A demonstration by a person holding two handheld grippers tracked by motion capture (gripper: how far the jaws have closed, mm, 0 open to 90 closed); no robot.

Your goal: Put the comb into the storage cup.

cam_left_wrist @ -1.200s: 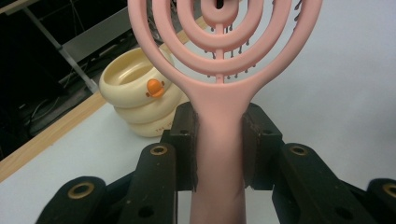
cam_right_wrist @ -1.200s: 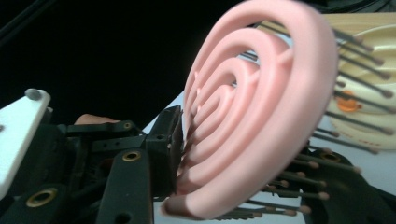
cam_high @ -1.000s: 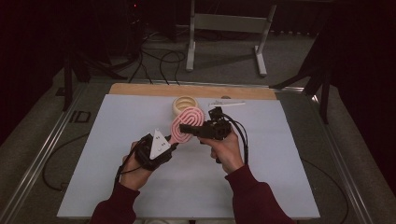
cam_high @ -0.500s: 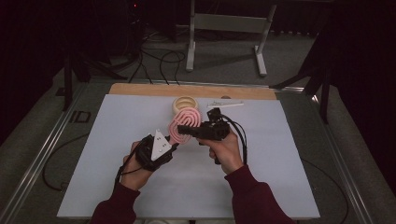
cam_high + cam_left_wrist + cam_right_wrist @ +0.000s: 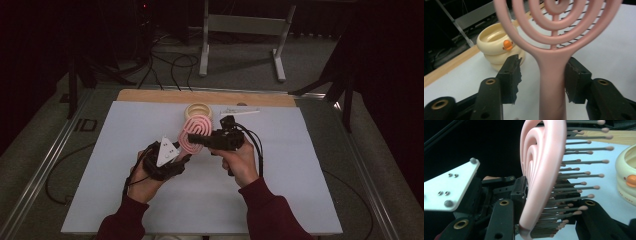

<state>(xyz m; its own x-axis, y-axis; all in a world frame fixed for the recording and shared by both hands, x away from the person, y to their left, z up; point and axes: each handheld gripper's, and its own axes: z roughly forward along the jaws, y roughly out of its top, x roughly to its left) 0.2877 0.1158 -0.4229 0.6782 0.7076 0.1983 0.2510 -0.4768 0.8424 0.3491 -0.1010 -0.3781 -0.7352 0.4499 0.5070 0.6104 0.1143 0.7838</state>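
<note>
The step in hand looked like a handover of the pink hairbrush (image 5: 196, 131) from one gripper to the other, above the white table (image 5: 300, 190). The right gripper (image 5: 544, 220) was closed on the head of the brush: in the right gripper view its left jaw pressed the pink back and its right jaw sat in the bristles (image 5: 584, 173). The left gripper (image 5: 541, 80) had just been opening. In the left gripper view the handle stood between its jaws, close against the right one, with a clear gap to the left one, so I judged that it no longer gripped the brush. The brush was therefore carried by the right gripper, its head standing up above the left jaws and its handle running down between them.

As a judgement, the next move called for the left gripper to widen a little more and draw back along the handle, not sideways, so that a jaw would not catch it. The right gripper had to keep its pressure, because bristles bend and the head could slip.

Beyond the left gripper's jaws, near the far wooden edge (image 5: 150, 95) of the table, stood a cream cup with an orange duck beak (image 5: 499, 46), rather close to the brush head. Toward the person the white sheet offered room for pulling back, and the table sides were well apart from both hands.
</note>
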